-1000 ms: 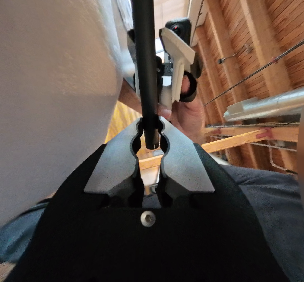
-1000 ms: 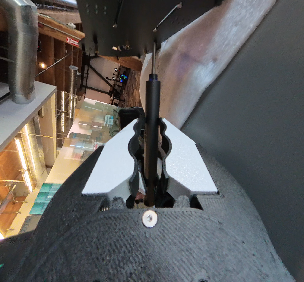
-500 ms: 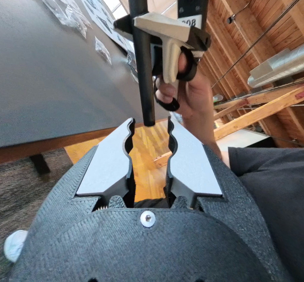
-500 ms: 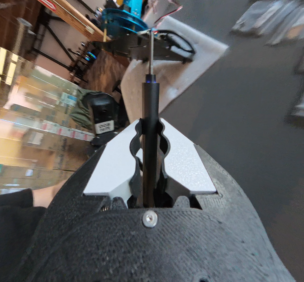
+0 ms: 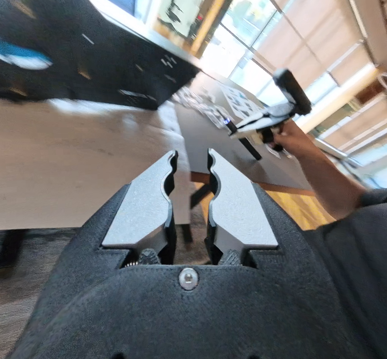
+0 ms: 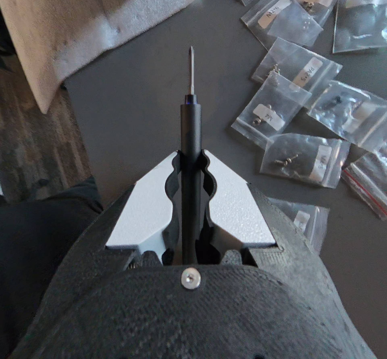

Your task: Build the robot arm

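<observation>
The right gripper is clamped on a black screwdriver, its thin metal bit pointing forward above the dark table. Small clear bags of screws lie scattered to the right, a white foam sheet ahead left. The left gripper has its jaws apart, holding nothing, near the foam's edge

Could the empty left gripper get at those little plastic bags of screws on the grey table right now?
Probably not directly. The left gripper is open and empty but off the table edge, and the bags lie beyond the right gripper, which holds the screwdriver over the grey table.
</observation>
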